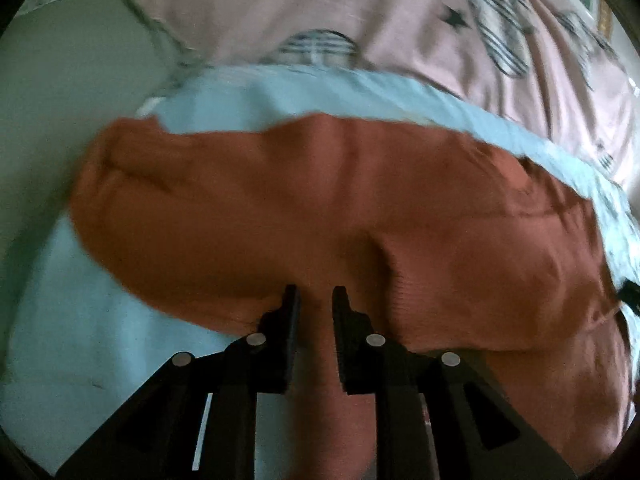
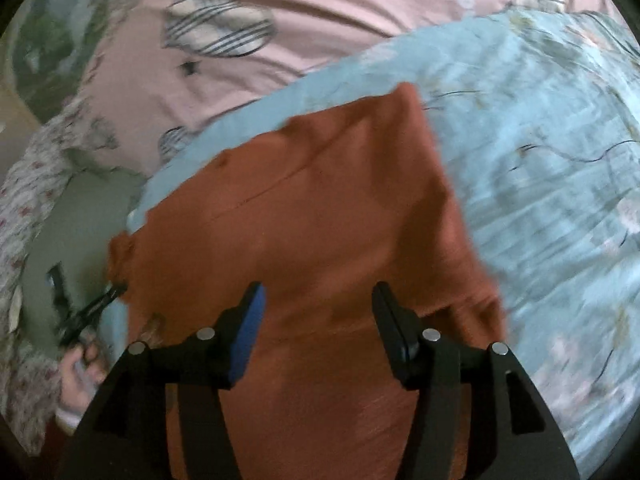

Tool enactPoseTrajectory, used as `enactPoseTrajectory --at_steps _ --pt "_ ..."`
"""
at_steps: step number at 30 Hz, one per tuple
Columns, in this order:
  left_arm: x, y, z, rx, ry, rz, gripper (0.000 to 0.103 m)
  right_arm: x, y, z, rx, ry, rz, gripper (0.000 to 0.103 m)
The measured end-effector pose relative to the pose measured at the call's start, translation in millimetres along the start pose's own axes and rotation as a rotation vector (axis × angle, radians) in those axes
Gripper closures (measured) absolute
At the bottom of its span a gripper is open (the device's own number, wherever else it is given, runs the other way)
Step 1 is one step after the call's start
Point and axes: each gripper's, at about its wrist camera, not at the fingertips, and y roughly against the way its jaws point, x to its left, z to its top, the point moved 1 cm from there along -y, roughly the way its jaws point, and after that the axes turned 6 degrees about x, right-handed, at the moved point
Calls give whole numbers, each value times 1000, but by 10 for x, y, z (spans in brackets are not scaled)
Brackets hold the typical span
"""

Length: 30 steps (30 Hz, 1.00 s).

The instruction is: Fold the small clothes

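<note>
An orange garment (image 1: pixel 280 200) lies spread on a light blue patterned sheet (image 1: pixel 80 340). My left gripper (image 1: pixel 316 294) hovers over its near edge, jaws a narrow gap apart, with orange cloth showing in the gap and no pad visibly pressing on it. In the right wrist view the same garment (image 2: pixel 320 200) runs away from me to a corner at the top. My right gripper (image 2: pixel 318 292) stands open wide above it, nothing pinched. The left gripper (image 2: pixel 114 290) shows small at the garment's left edge, with a person's hand (image 2: pixel 76 380) behind it.
A pink cover (image 2: pixel 320 8) with striped circles and stars lies beyond the blue sheet (image 2: pixel 540 160). A floral fabric (image 2: pixel 32 200) and a plain grey-green surface (image 2: pixel 80 220) are to the left. Both views are motion-blurred.
</note>
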Motion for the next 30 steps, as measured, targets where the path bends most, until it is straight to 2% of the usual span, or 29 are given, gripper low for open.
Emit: enactPoseTrajectory --at_steps 2,3,4,6,7,10,13,15,17,18,19,21,26,30 --pt "200 4 96 -5 18 61 72 138 -49 -107 24 12 28 45" --pt "312 -9 165 -11 34 102 57 194 -67 -175 36 16 34 45" --pt "394 -24 219 -20 48 132 47 256 -146 -203 45 18 36 45" --pt "562 -59 354 -29 79 165 39 362 -214 -285 69 22 56 45" --pt "657 -108 452 -19 106 165 32 392 -209 -340 79 25 66 45" --pt "870 -239 691 -7 186 169 23 527 -291 -385 105 40 80 45" --pt "1004 -420 901 10 245 185 21 619 -374 -379 131 60 83 45" --pt "1096 -563 1032 29 274 222 21 661 -388 -380 134 70 79 45" --pt "1166 -693 1104 41 283 255 33 657 -361 -383 129 76 76 45" --pt "1216 -789 1136 59 284 253 63 651 -340 -387 123 79 72 45" --pt "1242 -845 1135 68 286 230 81 644 -324 -391 118 80 70 45" --pt "1250 -802 1141 41 282 230 92 621 -302 -396 111 71 73 45" --pt "1094 -428 999 -53 261 176 93 639 -234 -457 95 64 106 45" --pt "741 7 823 -148 228 98 94 620 -186 -507 91 57 122 45"
